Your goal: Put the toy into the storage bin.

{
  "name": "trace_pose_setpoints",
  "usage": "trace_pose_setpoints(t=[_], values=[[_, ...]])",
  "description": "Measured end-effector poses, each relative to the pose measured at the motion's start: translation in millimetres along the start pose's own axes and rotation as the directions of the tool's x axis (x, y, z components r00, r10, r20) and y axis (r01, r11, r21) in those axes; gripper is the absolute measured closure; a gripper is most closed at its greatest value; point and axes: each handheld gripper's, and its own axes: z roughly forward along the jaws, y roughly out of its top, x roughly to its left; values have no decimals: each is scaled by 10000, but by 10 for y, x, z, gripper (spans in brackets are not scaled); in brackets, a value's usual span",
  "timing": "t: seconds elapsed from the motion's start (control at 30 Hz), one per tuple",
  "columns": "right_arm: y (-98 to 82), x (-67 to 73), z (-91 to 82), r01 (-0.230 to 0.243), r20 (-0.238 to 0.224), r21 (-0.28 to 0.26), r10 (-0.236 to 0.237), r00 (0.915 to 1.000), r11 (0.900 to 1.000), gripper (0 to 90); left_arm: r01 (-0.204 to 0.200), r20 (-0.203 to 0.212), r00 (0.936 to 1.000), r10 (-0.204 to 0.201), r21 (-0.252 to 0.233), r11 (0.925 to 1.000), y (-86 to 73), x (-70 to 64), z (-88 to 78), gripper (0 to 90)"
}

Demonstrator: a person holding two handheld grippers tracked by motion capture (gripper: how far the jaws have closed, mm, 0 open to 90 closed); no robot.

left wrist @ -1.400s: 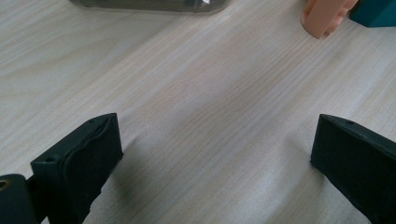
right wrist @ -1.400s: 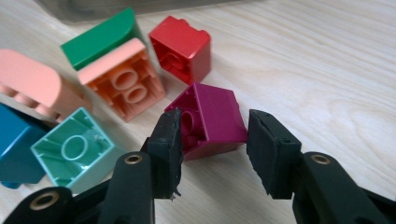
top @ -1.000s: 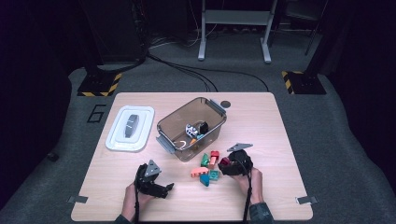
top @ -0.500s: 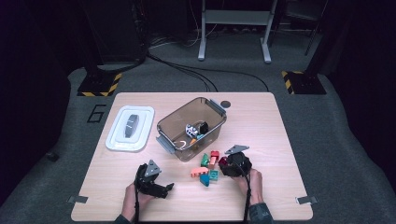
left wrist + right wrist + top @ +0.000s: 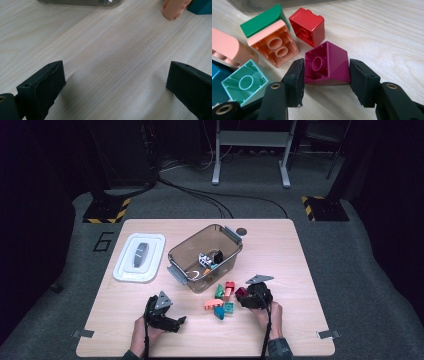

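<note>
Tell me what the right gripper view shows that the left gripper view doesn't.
Right gripper view: the right gripper shut on a magenta brick, with a red brick, a green brick and a mint brick nearby. Left gripper view: the left gripper open over bare wood. Both: the wooden table, the container's edge and a peach brick.

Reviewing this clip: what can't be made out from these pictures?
- Contents of the clear brown plastic bin: high view, too small to identify.
- Dark object on the white rectangular lid: high view, too small to identify.
- Blue brick: right gripper view, cut off by the left edge.
- Peach brick: left gripper view, cut off by the top edge.
- Magenta plastic brick between the right tool jaws: its studded side faces away.
</note>
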Motion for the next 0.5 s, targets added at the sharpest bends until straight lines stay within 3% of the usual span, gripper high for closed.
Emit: trace_pose_setpoints(t=[0.13,0.5], values=[[-5,-14,-14,83,-89,-42,-83,9999,10000,471,7,-19,10000,-7,-38,10000,-1,-1,3,19],[62,-72,-180,-329,-140,-683,320,9994,9971,471,-2,2,10000,2,3,10000,0,0,0,19]])
